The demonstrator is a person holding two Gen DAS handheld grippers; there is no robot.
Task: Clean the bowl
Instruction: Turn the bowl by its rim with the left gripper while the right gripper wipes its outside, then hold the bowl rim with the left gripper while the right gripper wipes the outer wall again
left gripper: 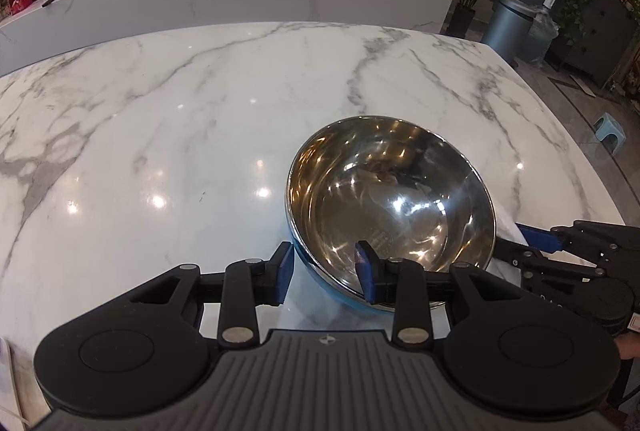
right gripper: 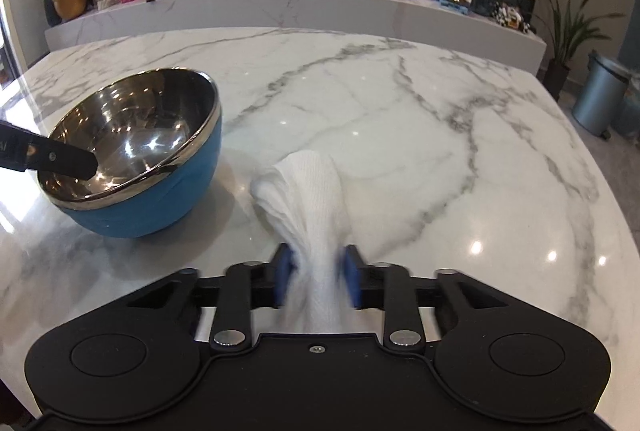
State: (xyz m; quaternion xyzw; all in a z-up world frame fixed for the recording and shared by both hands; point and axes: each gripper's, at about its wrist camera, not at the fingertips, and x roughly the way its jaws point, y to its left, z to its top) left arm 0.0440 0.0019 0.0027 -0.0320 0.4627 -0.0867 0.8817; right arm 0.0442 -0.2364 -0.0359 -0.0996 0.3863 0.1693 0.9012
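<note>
Bowl [left gripper: 390, 199] rim clamped between left fingers [left gripper: 286, 273], right fingers [right gripper: 285, 273] pinching cloth [right gripper: 304, 199]

L gripper [left gripper: 326, 273]: pitched steeply down, jaws part-closed astride bowl [left gripper: 390, 199] rim, one finger [left gripper: 366, 269] inside, other outside the wall; whether pads press the rim, cannot tell. R gripper [right gripper: 318, 277]: pitched down, blue pads [right gripper: 285, 277] pinched on bunched white cloth [right gripper: 306, 199], which passes between them and out ahead. R gripper visible at right edge in left wrist view.
</note>
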